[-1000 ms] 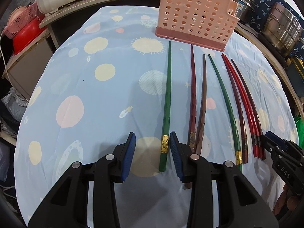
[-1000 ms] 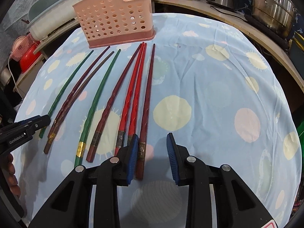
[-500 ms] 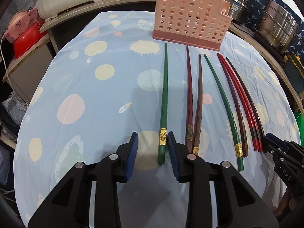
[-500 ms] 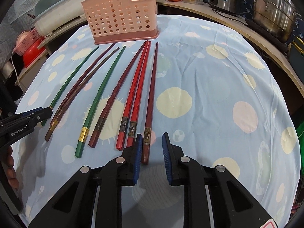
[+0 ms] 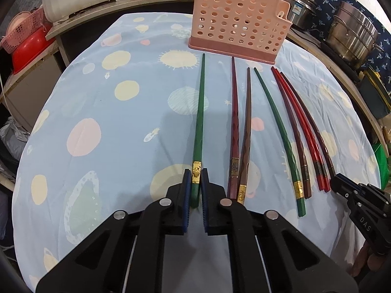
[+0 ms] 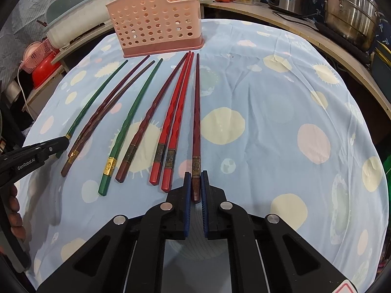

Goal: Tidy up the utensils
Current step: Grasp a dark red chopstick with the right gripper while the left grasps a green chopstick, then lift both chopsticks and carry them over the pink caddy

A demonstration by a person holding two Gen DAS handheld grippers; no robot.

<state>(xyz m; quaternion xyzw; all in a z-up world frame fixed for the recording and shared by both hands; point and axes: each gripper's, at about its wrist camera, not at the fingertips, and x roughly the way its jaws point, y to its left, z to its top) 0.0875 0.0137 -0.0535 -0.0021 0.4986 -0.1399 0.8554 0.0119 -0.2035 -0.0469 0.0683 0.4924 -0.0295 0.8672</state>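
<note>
Both pairs of blue-padded jaws had drawn in from the wide spread of a second earlier. Those of the left gripper (image 5: 194, 183) were closing on the thick, gold-banded end of the leftmost green faceted chopstick (image 5: 199, 122), the pads touching its sides, and the chopstick lay flat on the table. The right gripper (image 6: 195, 183) was pinching the thick end of the rightmost dark red chopstick (image 6: 196, 112), which also lay flat, its tip pointing toward the pink perforated plastic utensil basket (image 6: 156, 24). Between those two chopsticks six more lay in a fan on the light blue cloth with yellow and pink spots (image 6: 268, 97): two brown ones (image 5: 240, 127) side by side, another green one (image 5: 278, 131), a dark red one (image 6: 151, 117), and two bright red ones (image 6: 174, 117) touching each other. The basket stood upright at the far end of the table, just beyond the chopstick tips. Steel pots (image 6: 347, 9) sat on the counter to the right.
</note>
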